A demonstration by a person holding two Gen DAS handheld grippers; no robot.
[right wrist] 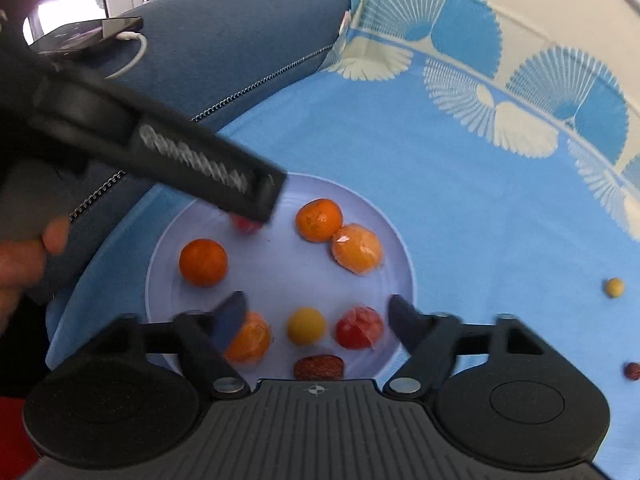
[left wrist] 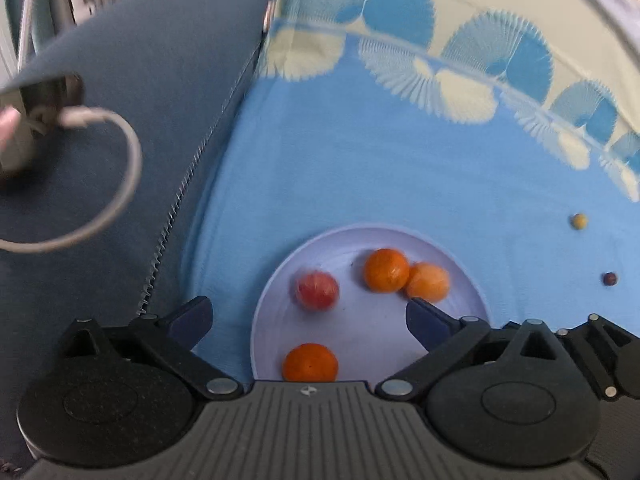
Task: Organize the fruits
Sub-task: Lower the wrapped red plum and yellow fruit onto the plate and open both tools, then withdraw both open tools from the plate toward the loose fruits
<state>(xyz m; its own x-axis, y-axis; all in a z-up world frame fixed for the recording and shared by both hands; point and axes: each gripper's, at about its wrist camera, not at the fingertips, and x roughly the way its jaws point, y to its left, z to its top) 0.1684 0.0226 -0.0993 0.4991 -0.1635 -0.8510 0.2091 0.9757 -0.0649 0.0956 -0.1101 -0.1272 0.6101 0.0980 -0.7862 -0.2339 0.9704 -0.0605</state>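
A lavender plate (left wrist: 320, 237) lies on the blue cloth. In the left wrist view it holds a red fruit (left wrist: 317, 291), two oranges (left wrist: 386, 270) (left wrist: 310, 362) and a wrapped orange fruit (left wrist: 428, 282). My left gripper (left wrist: 308, 316) hangs open over the plate's near side, its fingers clear of the fruit. The right wrist view shows the plate (right wrist: 280, 276) with more fruit: a yellow one (right wrist: 306, 326), a wrapped red one (right wrist: 359, 328), a wrapped orange piece (right wrist: 250, 340) and a red date (right wrist: 319, 367). My right gripper (right wrist: 318, 312) is open above these, holding nothing.
A small yellow fruit (right wrist: 614, 287) and a dark red one (right wrist: 633, 371) lie loose on the cloth to the right. A dark blue zipped cushion (left wrist: 140, 100) with a white cable (left wrist: 120, 184) borders the left. A hand (right wrist: 24, 256) holds the left gripper's black body (right wrist: 160, 144).
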